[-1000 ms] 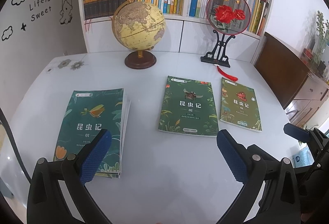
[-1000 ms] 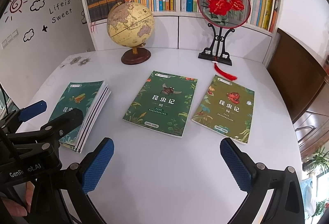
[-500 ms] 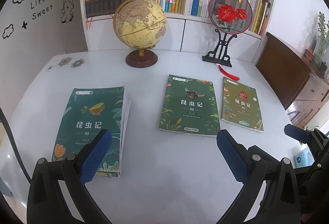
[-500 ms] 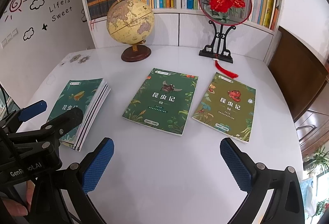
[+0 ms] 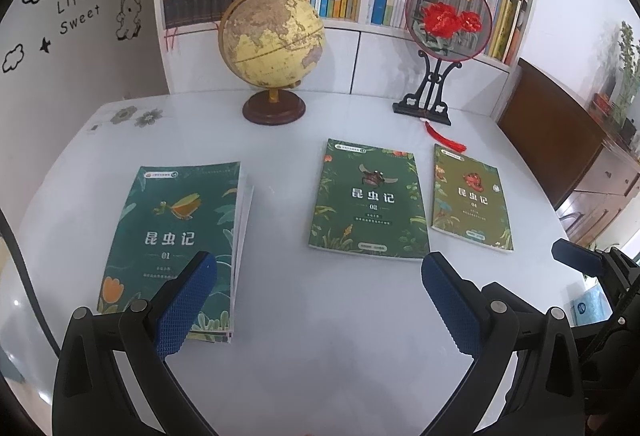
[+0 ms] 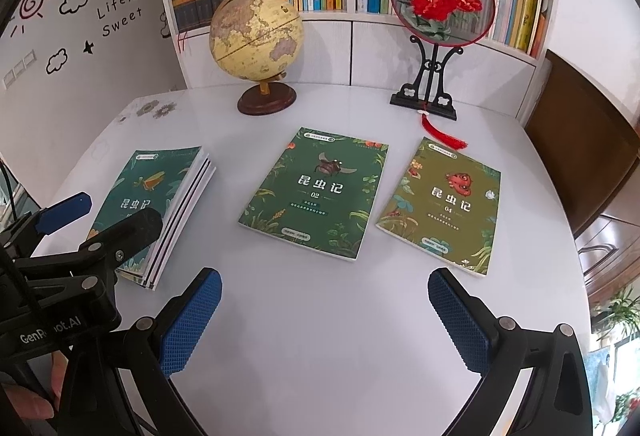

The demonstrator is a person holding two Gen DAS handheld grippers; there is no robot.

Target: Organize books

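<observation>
The left gripper is hovering low over the near edge of the glossy white surface, its black fingers with blue knurled pads spread wide and gripping nothing. The right gripper is hanging in the same pose beside it, fingers likewise spread apart and empty. At the near left corner of the right wrist view a fingertip is pressing the left gripper's black frame.

Behind the far edge, a white bookshelf is standing packed with upright spines, next to a wall bearing cloud and tree decals. On the far part of the surface are sitting a round yellow globe on a dark wooden base and a round red-flowered fan on a black stand.

Three flat paperbacks are lying apart in a row: a stack topped by the teal book marked 01 toward the left edge, the dark green book marked 02 in the middle, and the olive book marked 04 toward the right edge.
</observation>
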